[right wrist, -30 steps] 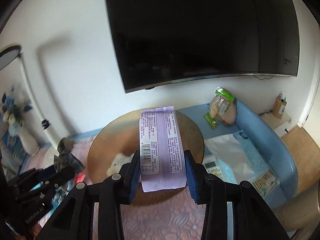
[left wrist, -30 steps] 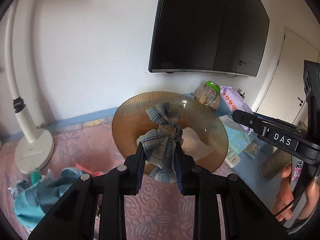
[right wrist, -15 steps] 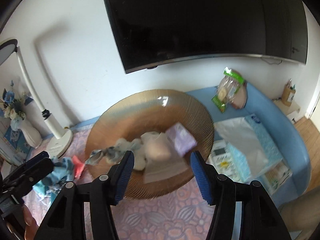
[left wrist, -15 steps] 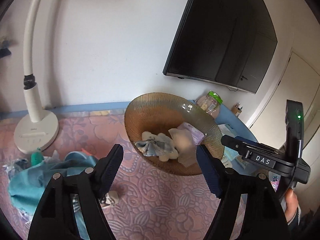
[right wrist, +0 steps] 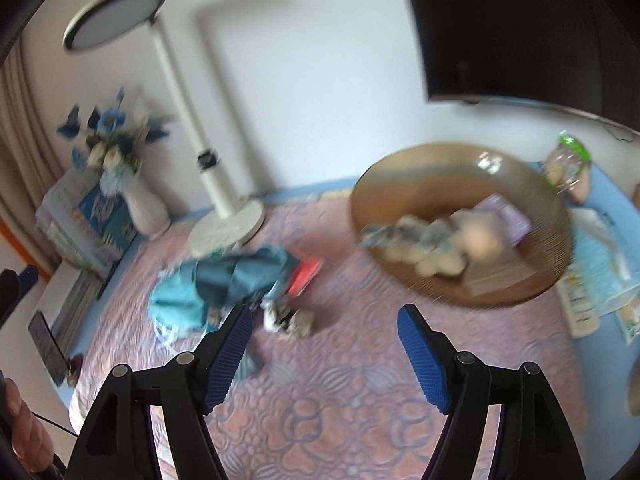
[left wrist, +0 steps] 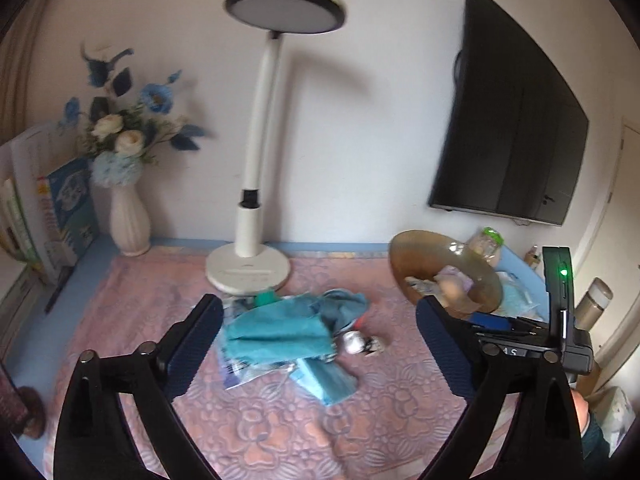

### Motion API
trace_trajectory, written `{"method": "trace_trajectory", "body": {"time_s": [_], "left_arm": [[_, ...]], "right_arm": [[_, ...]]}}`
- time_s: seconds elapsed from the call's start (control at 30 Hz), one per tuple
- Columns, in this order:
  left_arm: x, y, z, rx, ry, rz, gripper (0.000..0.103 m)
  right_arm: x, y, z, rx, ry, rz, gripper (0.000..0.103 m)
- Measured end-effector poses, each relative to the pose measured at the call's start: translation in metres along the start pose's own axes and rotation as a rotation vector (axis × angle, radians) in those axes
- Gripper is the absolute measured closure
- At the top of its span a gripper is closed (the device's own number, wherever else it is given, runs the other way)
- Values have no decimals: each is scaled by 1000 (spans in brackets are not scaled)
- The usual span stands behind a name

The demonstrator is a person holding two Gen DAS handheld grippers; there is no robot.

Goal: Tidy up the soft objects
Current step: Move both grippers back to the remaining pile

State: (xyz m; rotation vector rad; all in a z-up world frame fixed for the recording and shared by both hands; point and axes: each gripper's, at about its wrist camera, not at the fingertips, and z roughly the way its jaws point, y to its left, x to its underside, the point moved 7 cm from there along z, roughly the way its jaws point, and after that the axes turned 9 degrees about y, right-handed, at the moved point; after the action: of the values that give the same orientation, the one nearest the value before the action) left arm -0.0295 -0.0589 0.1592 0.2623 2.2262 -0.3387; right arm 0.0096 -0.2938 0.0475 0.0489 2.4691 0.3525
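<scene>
Jaws on both grippers are opening with nothing between them. The left gripper (left wrist: 318, 344) frames the crumpled teal cloth pile (left wrist: 288, 332) at frame centre; the right gripper (right wrist: 324, 350) sits below the small grey-white crumpled wad (right wrist: 286, 320). The ribbed amber glass bowl (right wrist: 552, 248), upper right, holds several soft items. Best approach: descend squarely, one item each, pinch the bulk.

A pink quilted cloth table cover (left wrist: 260, 412) with a raised floral relief is noted, matt. A crumpled teal cloth (left wrist: 280, 332) appears soft and matt. The ribbed amber bowl (right wrist: 552, 216) is glossy, probably glass. Smooth white plastic is seen on the lamp stem (left wrist: 260, 120). Ridged blue pads (right wrist: 420, 364) look rubbery.
</scene>
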Motion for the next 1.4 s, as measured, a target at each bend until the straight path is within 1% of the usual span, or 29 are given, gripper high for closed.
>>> {"method": "trace_trajectory", "body": {"time_s": [0.07,0.1,0.17,0.23,0.37,0.47,0.5,0.57,0.67,0.73,0.77,0.83,0.9,0.97,1.03,1.1,1.17,1.23,1.3,1.37,1.4], "left_arm": [[19,26,5,-64,13,-40,1],[30,37,12,-94,33,-51,1],[54,60,36,-166,100,-65,1],[76,76,57,-211,151,-73,1],[106,88,89,-217,218,-66,1],[115,84,101,-234,215,-29,1],[119,82,106,-247,226,-12,1],[124,81,117,-245,293,0,1],[131,85,126,-264,359,-14,1],[139,88,128,-265,397,-37,1],[141,88,126,-272,403,-35,1],[145,83,122,-293,403,-10,1],[154,74,119,-309,426,34,1],[159,66,110,-323,414,63,1],[170,63,104,-299,419,49,1],[181,66,94,-215,424,-26,1],[181,72,81,-178,392,-76,1],[168,75,72,-120,367,-129,1],[147,75,61,-61,311,-170,1],[126,72,55,-37,267,-163,1],[114,68,57,-33,253,-133,1]], "right_arm": [[12,13,20,-3,43,-23,29],[20,19,33,-1,68,-37,29],[31,28,51,3,92,-66,29],[40,33,67,10,104,-96,29],[53,38,85,11,103,-147,29],[58,39,92,16,107,-170,29],[58,40,93,18,105,-173,29],[58,40,94,32,104,-181,28],[57,41,97,23,106,-180,27],[55,39,96,10,103,-165,26],[55,37,96,3,103,-154,25],[55,35,95,-5,101,-141,25],[55,34,94,-15,98,-133,25],[55,33,93,-20,94,-127,25],[55,32,91,-23,84,-122,24],[56,33,89,-29,79,-122,23],[56,34,88,-26,74,-126,21],[56,36,88,-18,74,-134,21],[57,37,87,-9,73,-139,21],[56,38,84,-10,79,-143,21],[55,37,83,-18,88,-141,21]]}}
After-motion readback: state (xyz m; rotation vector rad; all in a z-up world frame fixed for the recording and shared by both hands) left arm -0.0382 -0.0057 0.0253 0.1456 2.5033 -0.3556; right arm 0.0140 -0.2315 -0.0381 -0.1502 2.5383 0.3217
